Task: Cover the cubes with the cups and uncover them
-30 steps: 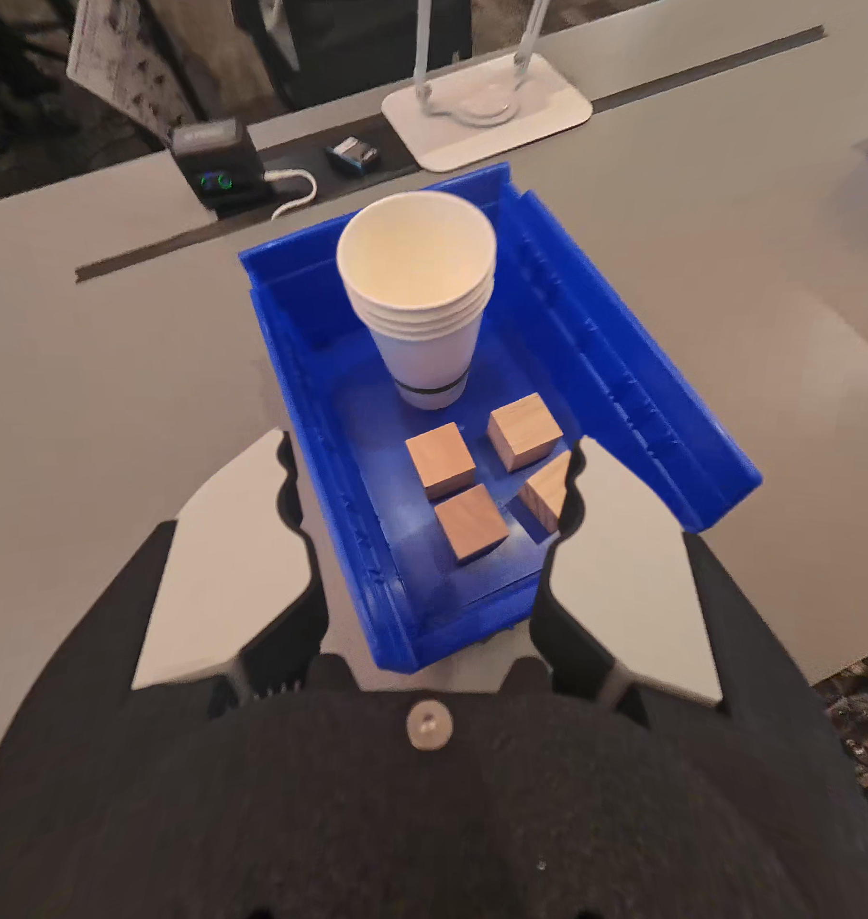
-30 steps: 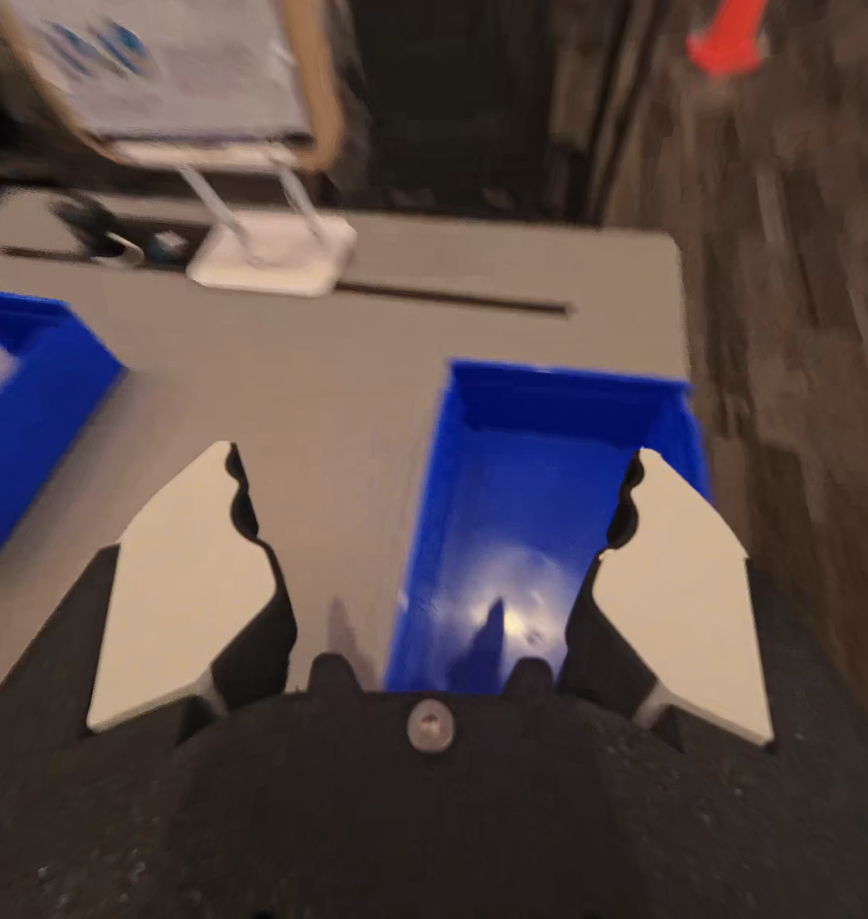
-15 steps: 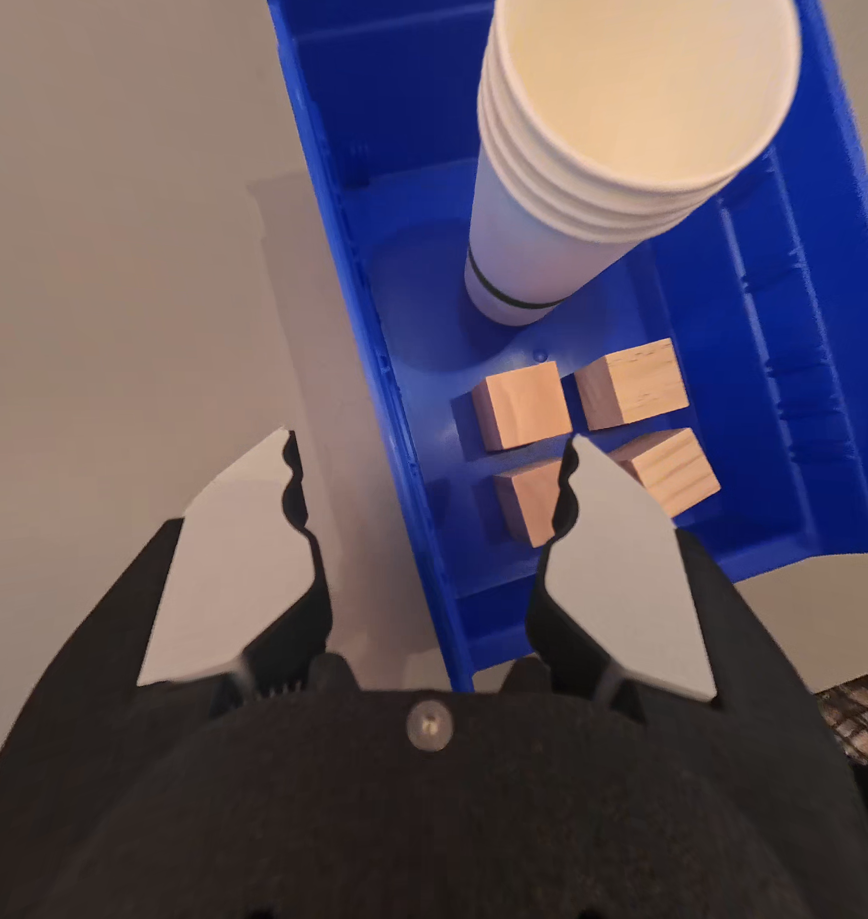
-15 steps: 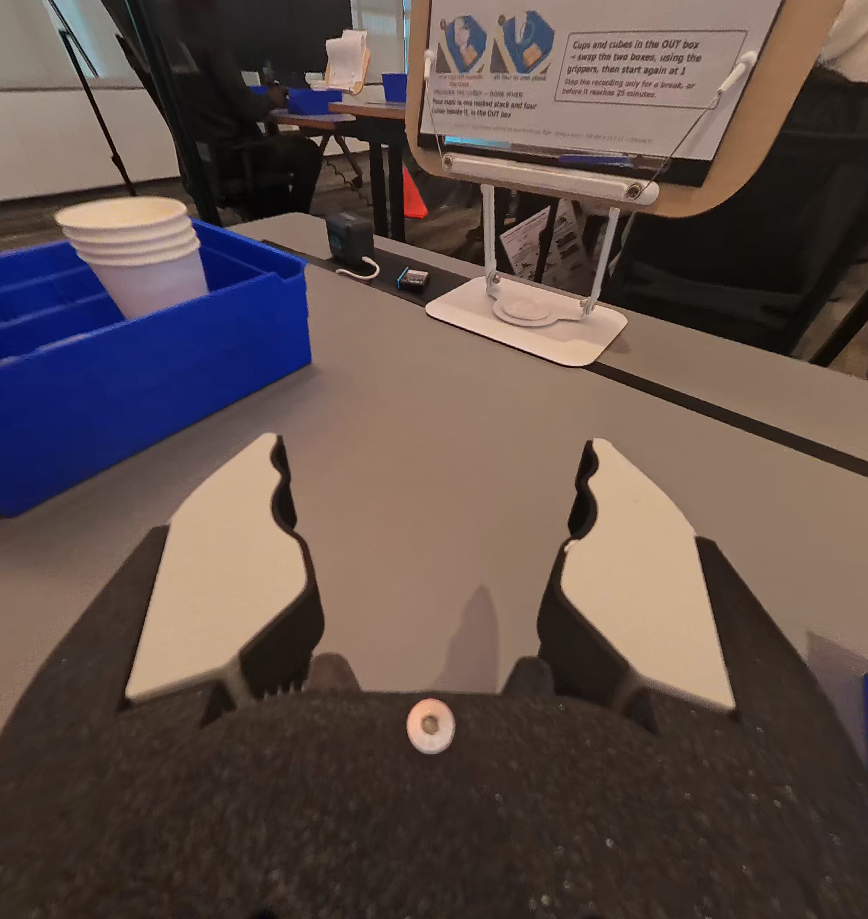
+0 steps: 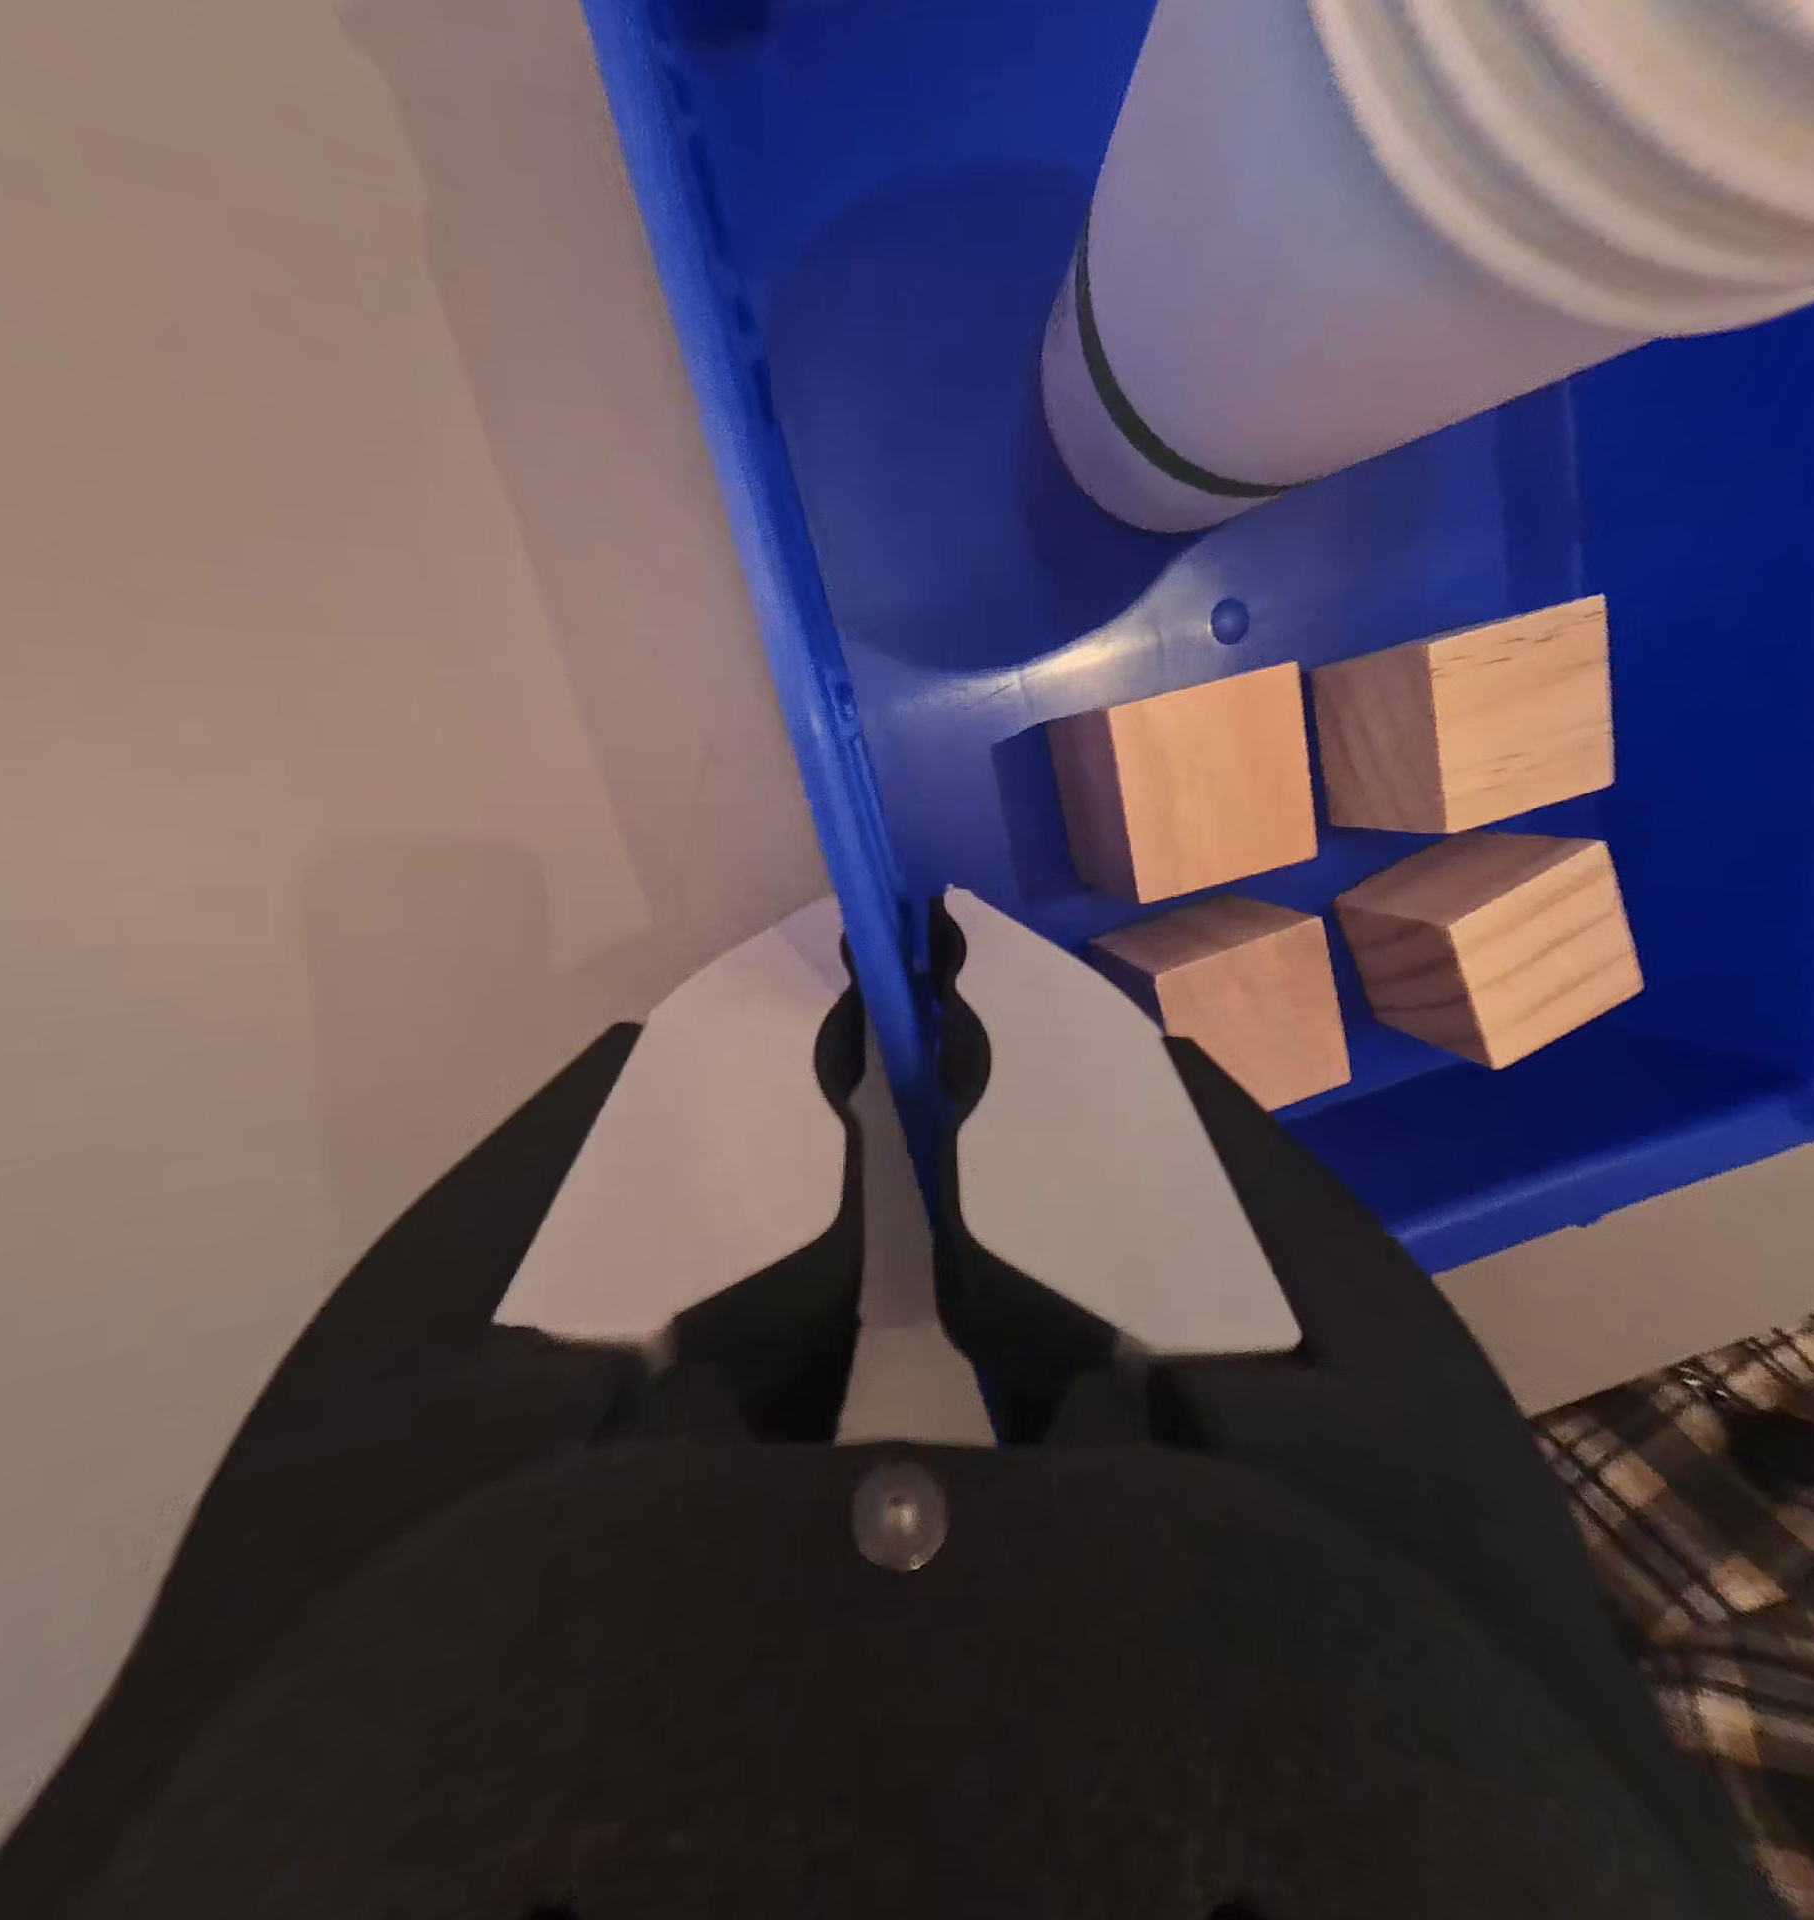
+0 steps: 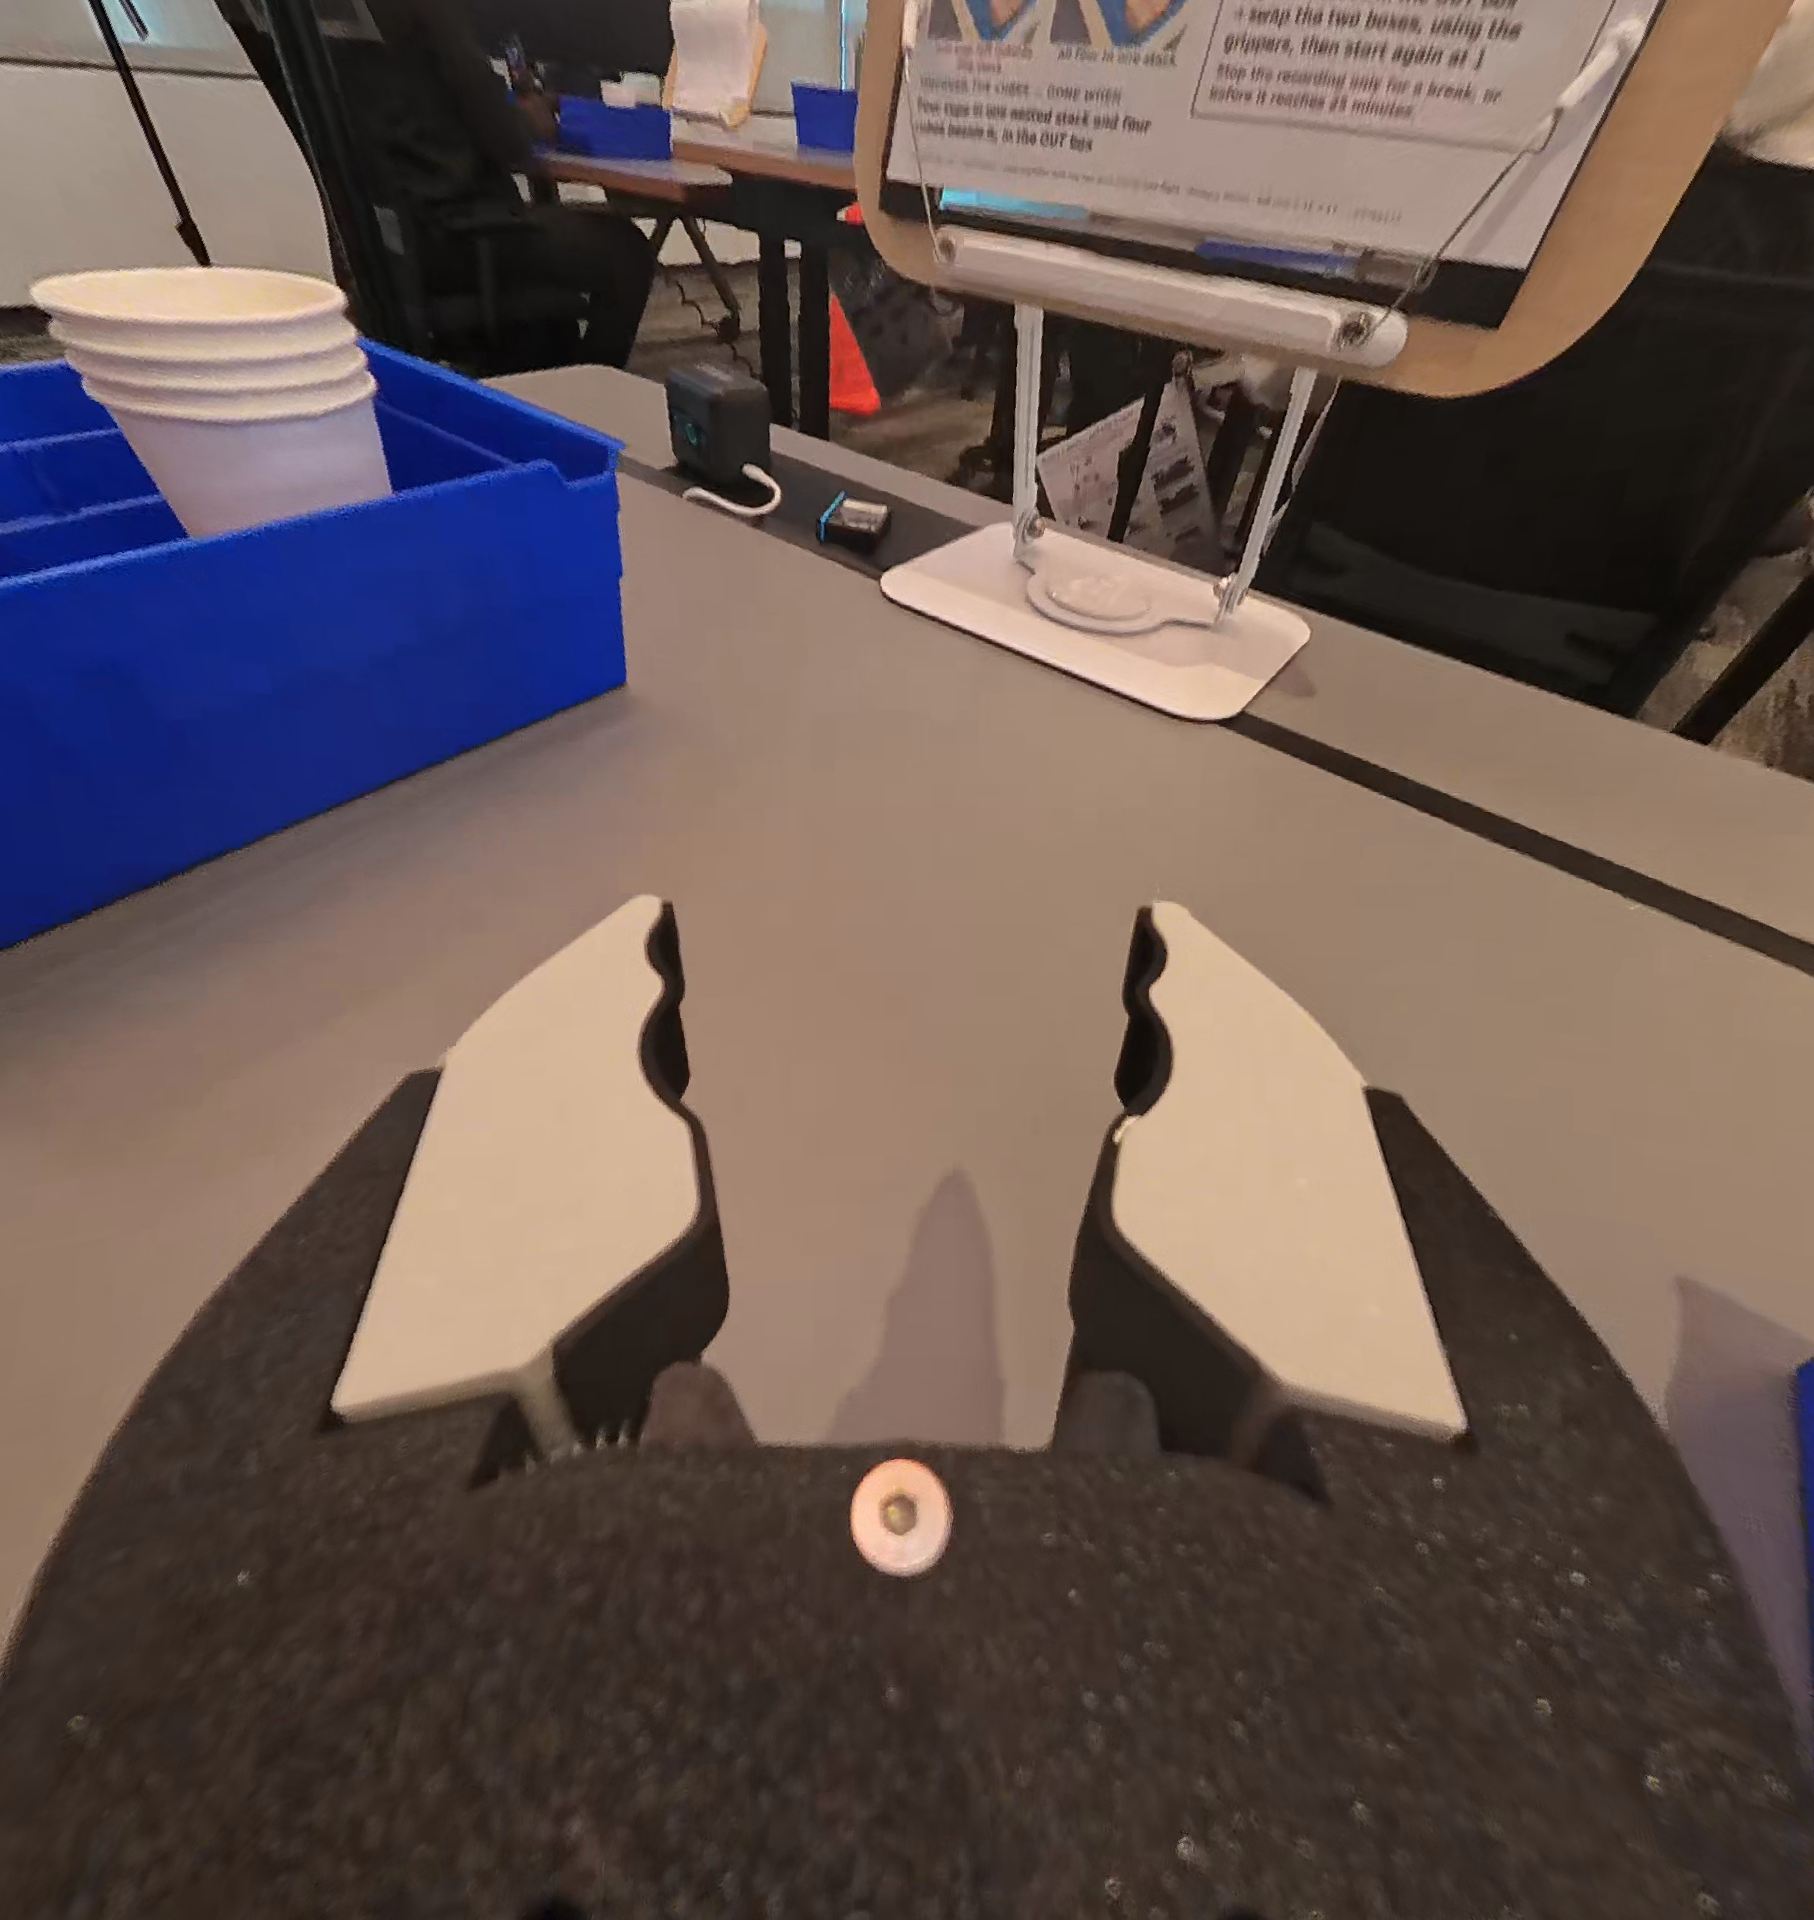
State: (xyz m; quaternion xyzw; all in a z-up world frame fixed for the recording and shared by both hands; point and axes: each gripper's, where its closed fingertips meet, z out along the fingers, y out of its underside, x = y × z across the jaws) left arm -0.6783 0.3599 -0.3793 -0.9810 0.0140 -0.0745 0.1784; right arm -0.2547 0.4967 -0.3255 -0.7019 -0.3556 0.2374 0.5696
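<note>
My left fingers (image 5: 895, 935) are clamping the stiff side wall of the blue plastic bin (image 5: 778, 582), where half a second ago they were hanging open over it. Inside, four light, hard wooden cubes (image 5: 1339, 842) are sitting at 1 o'clock, below the nested stack of thin, crushable white paper cups (image 5: 1298, 301); I'd be pinching its rim gently. My right fingers (image 6: 903, 925) are staying open over the grey table (image 6: 882, 821), empty.

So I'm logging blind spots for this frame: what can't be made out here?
- Left wrist view: the cup stack has its rims blurred and cut off by the frame's top edge; the count is unclear.
- Left wrist view: the near-left cube is partly hidden behind the left gripper.
- Right wrist view: the cubes are hidden by the blue bin wall.
</note>
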